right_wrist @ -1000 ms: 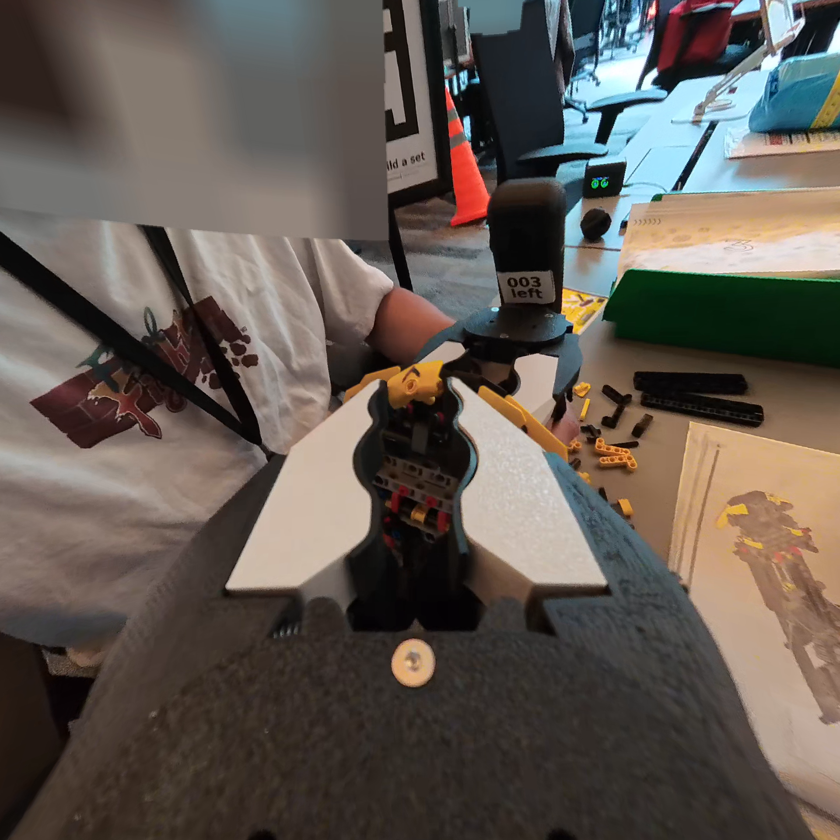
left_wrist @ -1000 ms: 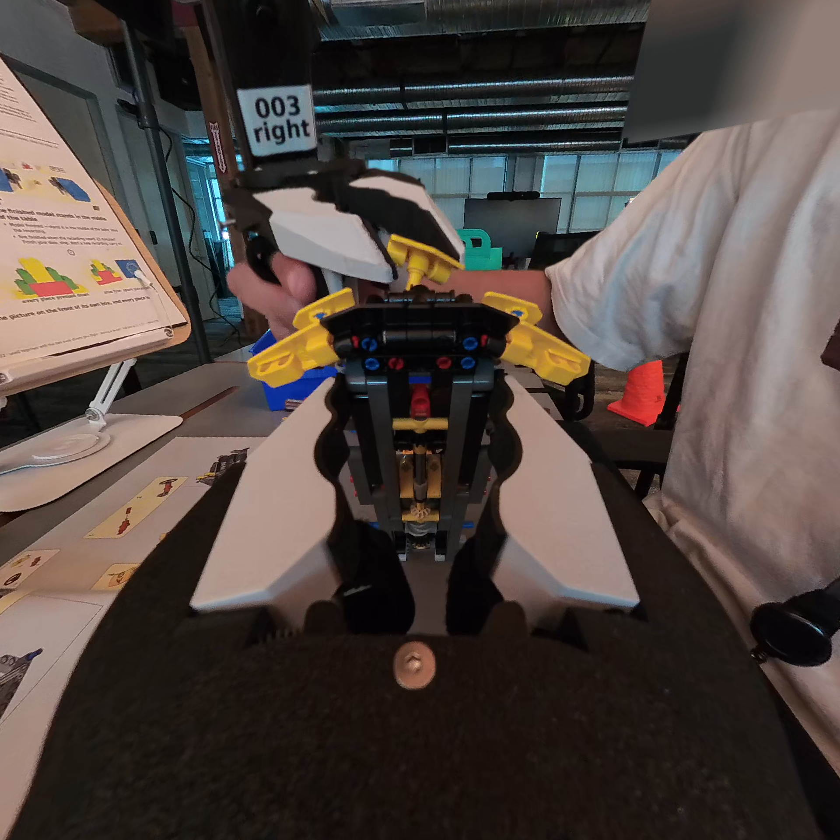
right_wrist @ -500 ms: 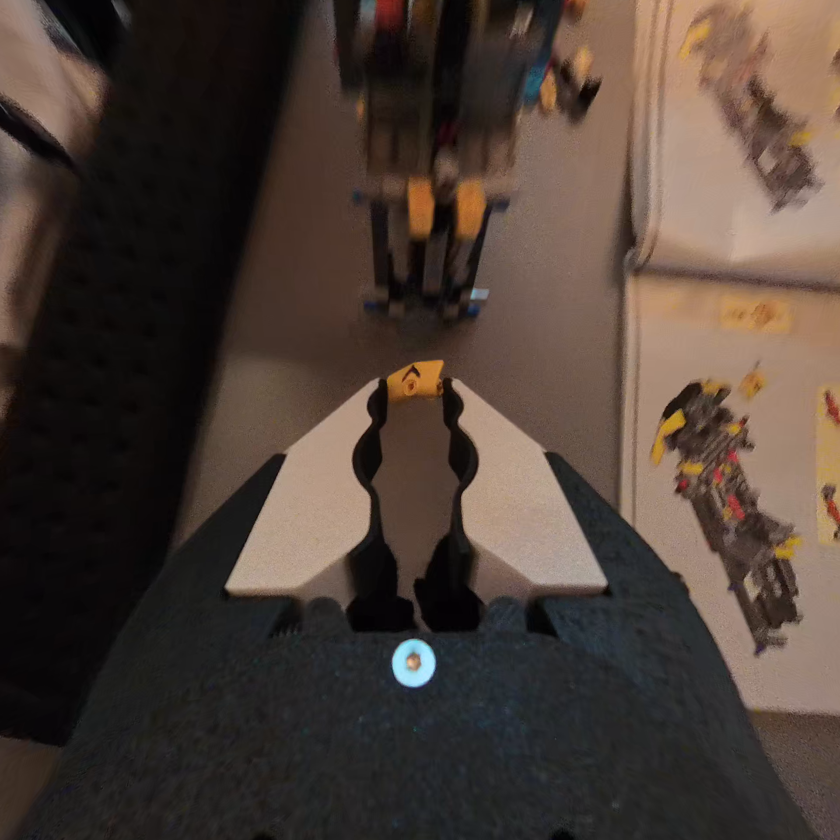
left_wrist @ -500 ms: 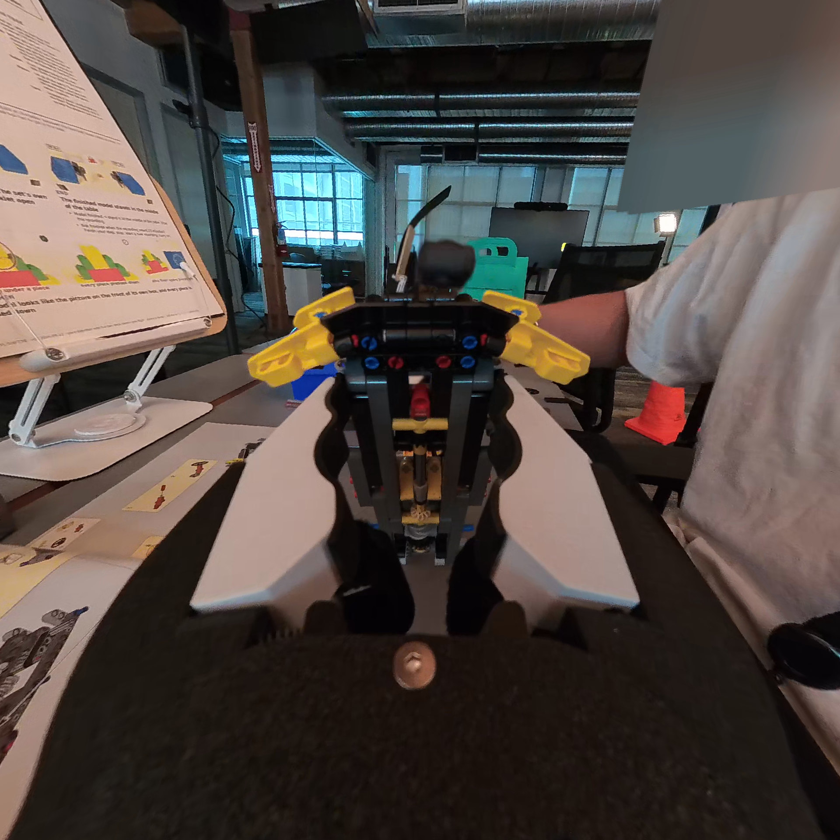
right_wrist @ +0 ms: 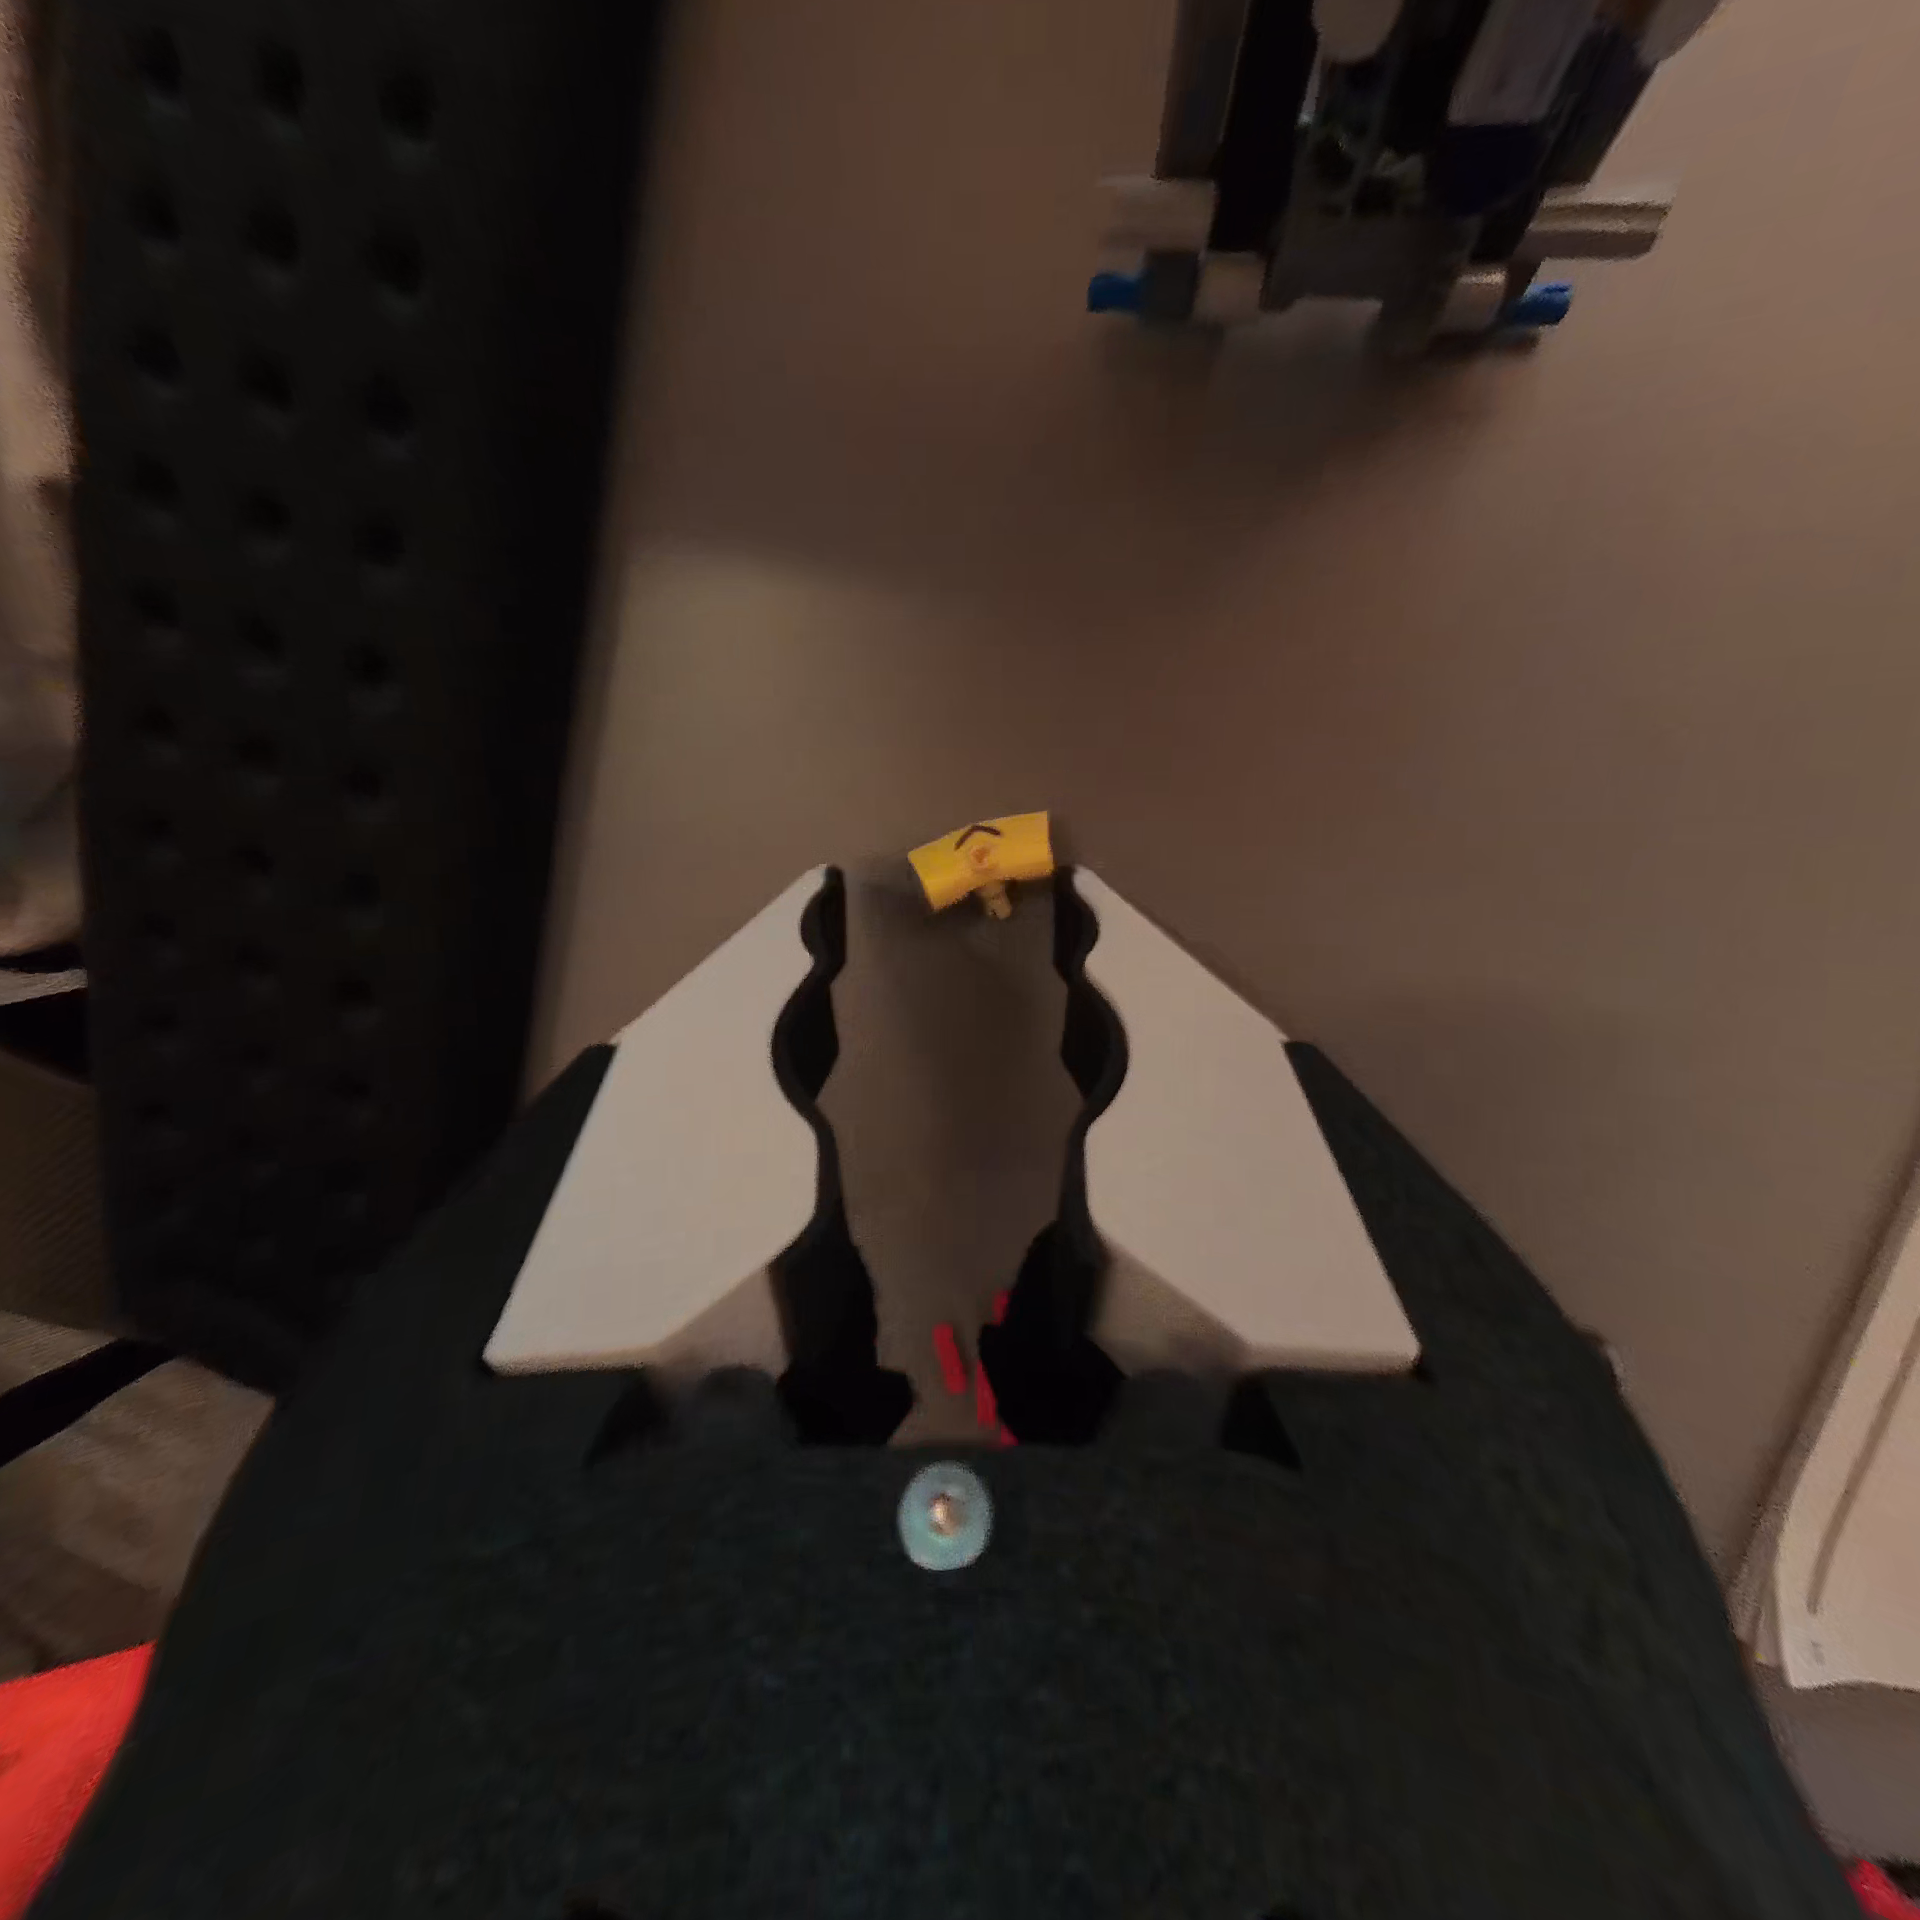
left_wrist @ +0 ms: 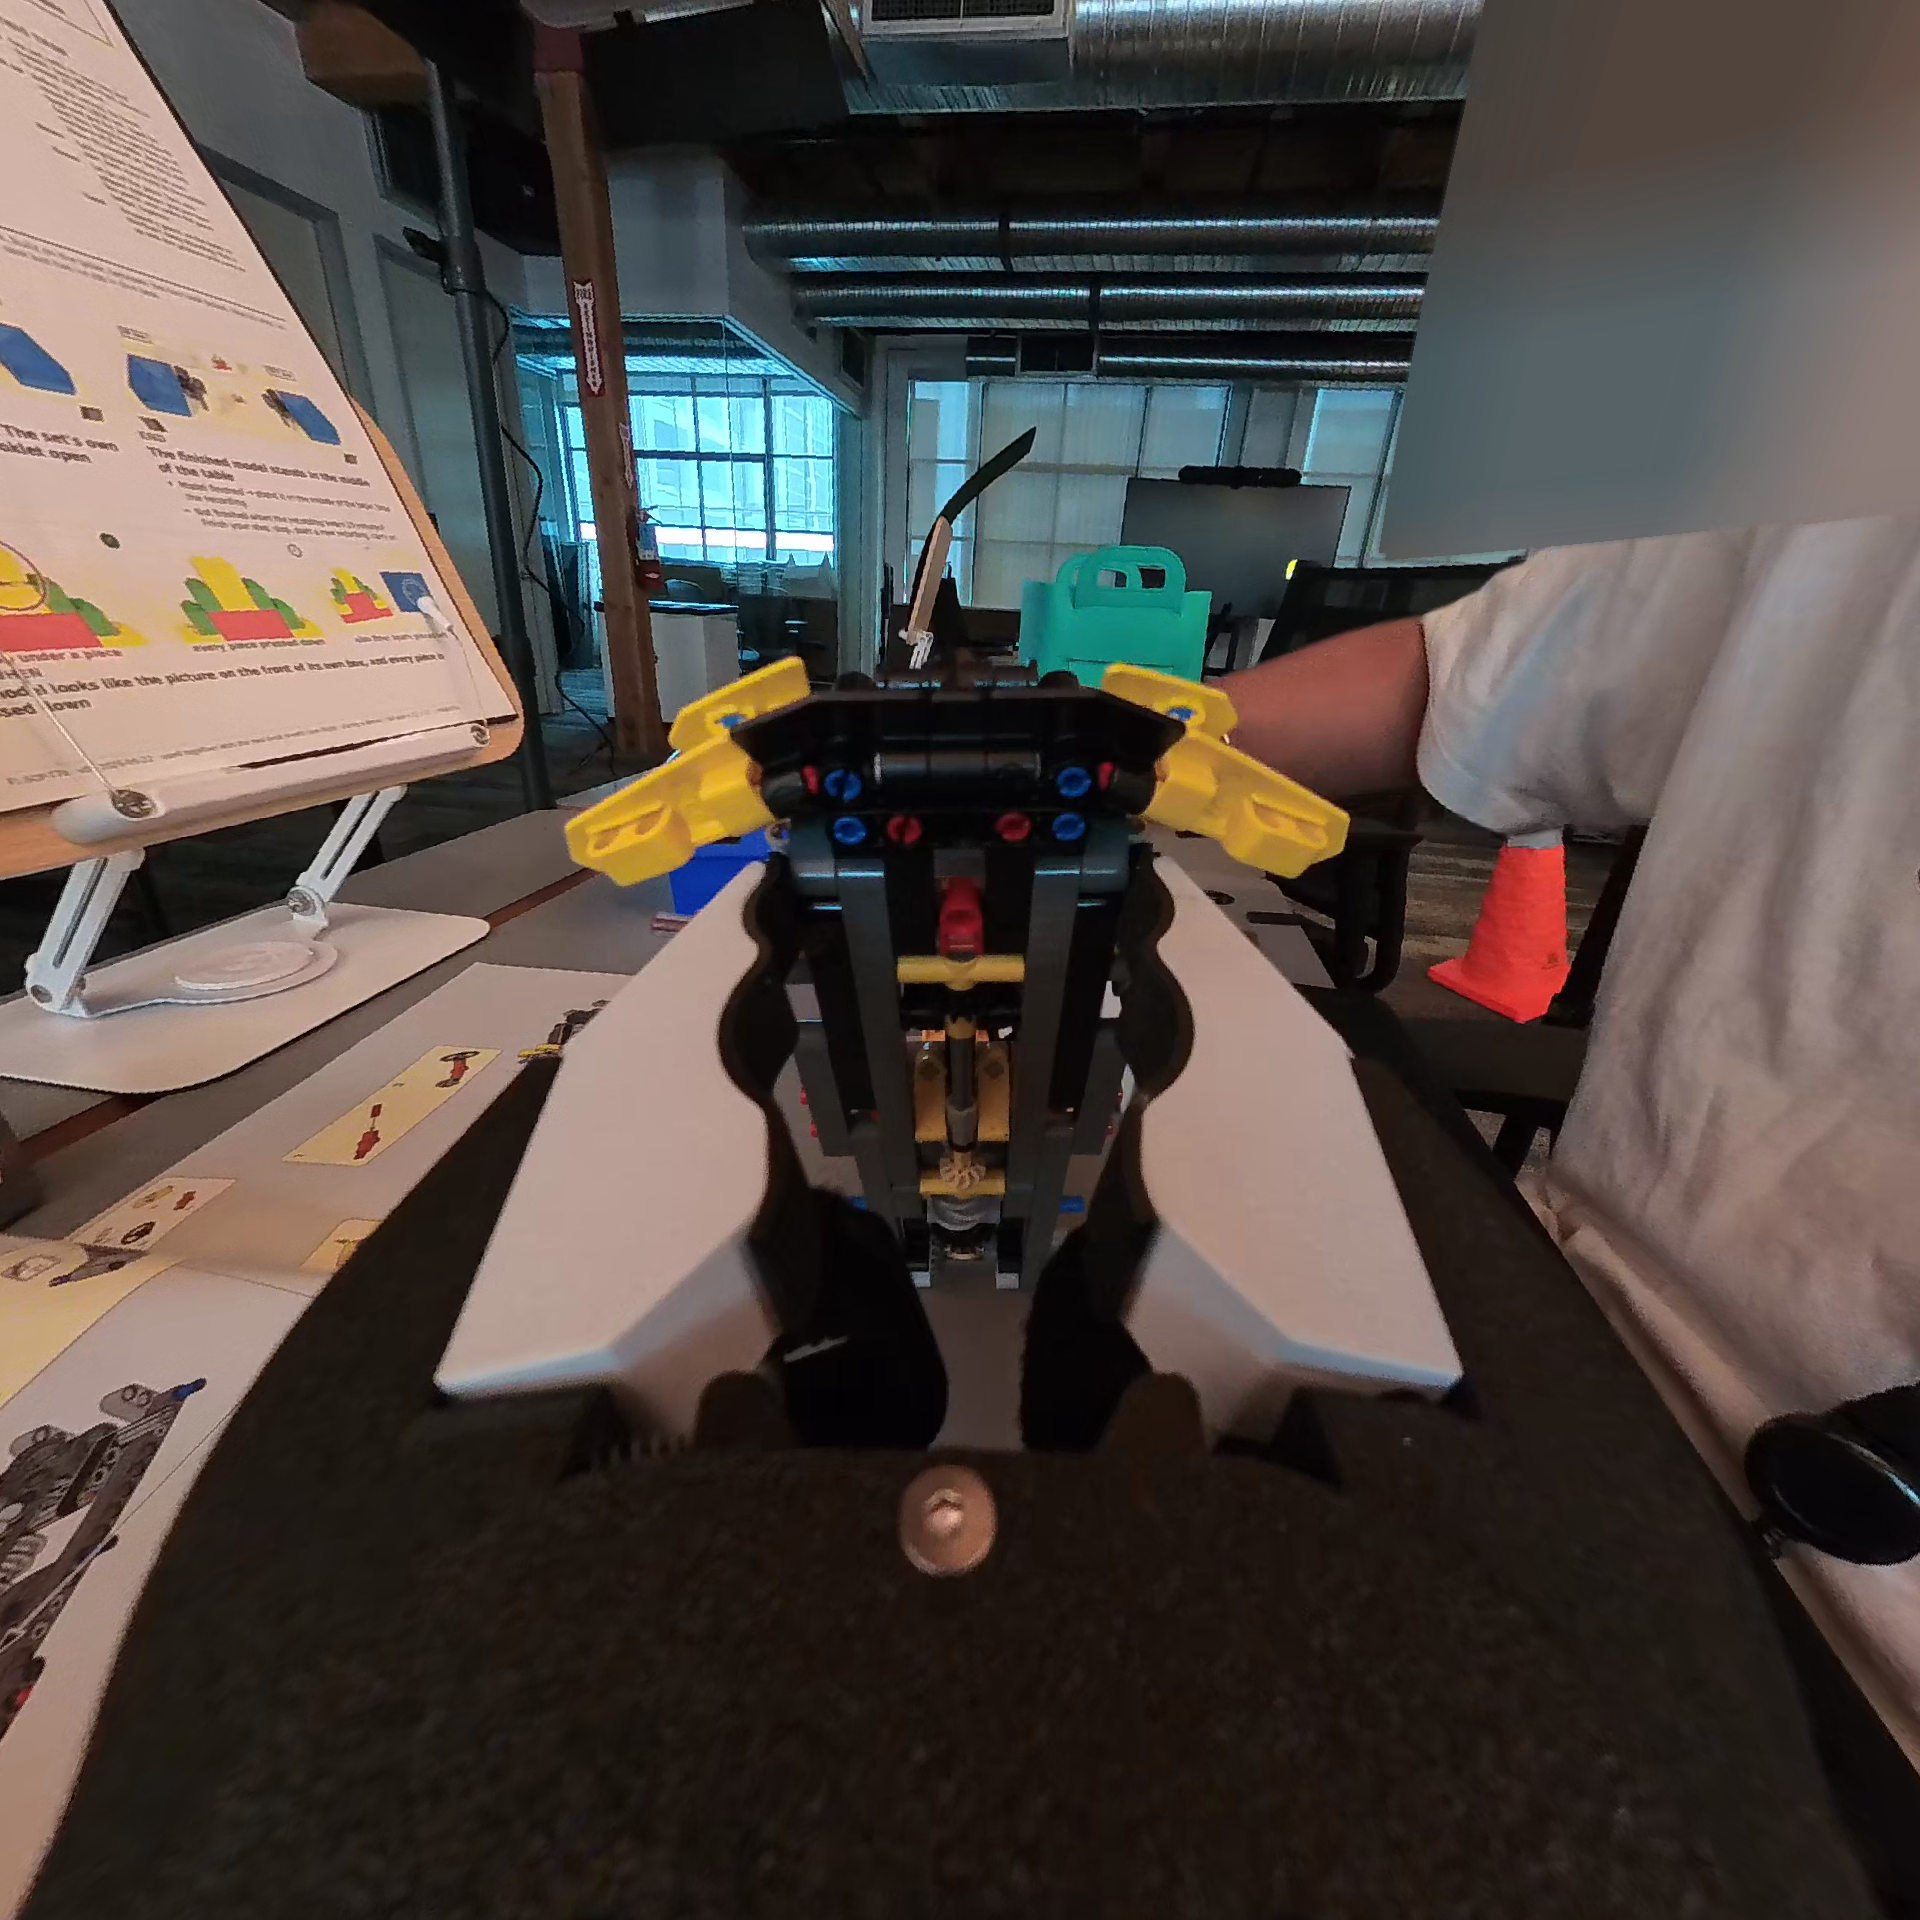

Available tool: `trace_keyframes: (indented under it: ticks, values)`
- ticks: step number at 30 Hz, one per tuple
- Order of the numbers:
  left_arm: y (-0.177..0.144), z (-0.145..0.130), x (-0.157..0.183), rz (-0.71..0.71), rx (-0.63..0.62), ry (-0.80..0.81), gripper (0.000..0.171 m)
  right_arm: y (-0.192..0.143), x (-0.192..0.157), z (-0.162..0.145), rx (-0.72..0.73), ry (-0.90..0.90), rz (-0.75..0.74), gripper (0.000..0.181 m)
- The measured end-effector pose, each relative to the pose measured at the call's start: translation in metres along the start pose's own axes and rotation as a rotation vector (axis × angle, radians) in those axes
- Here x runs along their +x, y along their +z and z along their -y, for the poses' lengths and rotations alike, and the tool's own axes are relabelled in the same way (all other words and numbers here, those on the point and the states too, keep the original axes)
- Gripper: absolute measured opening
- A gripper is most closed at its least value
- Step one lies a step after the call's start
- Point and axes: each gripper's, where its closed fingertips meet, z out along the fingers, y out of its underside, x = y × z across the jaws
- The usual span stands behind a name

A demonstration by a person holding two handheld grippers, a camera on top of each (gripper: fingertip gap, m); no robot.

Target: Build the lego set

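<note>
1. The grey tabletop (right_wrist: 1299, 675) fills the right wrist view, which looks steeply down; a second ago that camera faced the person and the model.
2. The black-and-grey Lego Technic frame with yellow angled side panels (left_wrist: 956, 935) stands clamped between the left gripper (left_wrist: 951, 894) fingers, raised over the printed instruction sheets (left_wrist: 416, 1091), unmoved in the grip.
3. The right gripper (right_wrist: 951, 883) has pulled away from the frame's top, whose lower end (right_wrist: 1340, 249) now shows far off.
4. A small yellow curved Lego piece (right_wrist: 980, 857) sits pinched at the right gripper's fingertips, though blur makes the contact uncertain. It apparently never seated, so the attachment likely needs another try.
</note>
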Motion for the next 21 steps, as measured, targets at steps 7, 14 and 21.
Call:
trace_keyframes:
  ticks: [7,14,21]
  values:
    - [0.000,0.000,0.000,0.003,-0.003,0.005,0.058,-0.017,0.011,0.004,-0.089,-0.012,-0.041,0.039]
    - [0.001,0.000,0.002,-0.001,-0.001,0.006,0.058,-0.015,0.005,-0.007,-0.126,-0.130,-0.190,0.024]
    - [0.002,-0.001,0.002,0.002,-0.006,0.011,0.058,-0.003,0.010,-0.001,0.005,-0.159,-0.188,0.015]
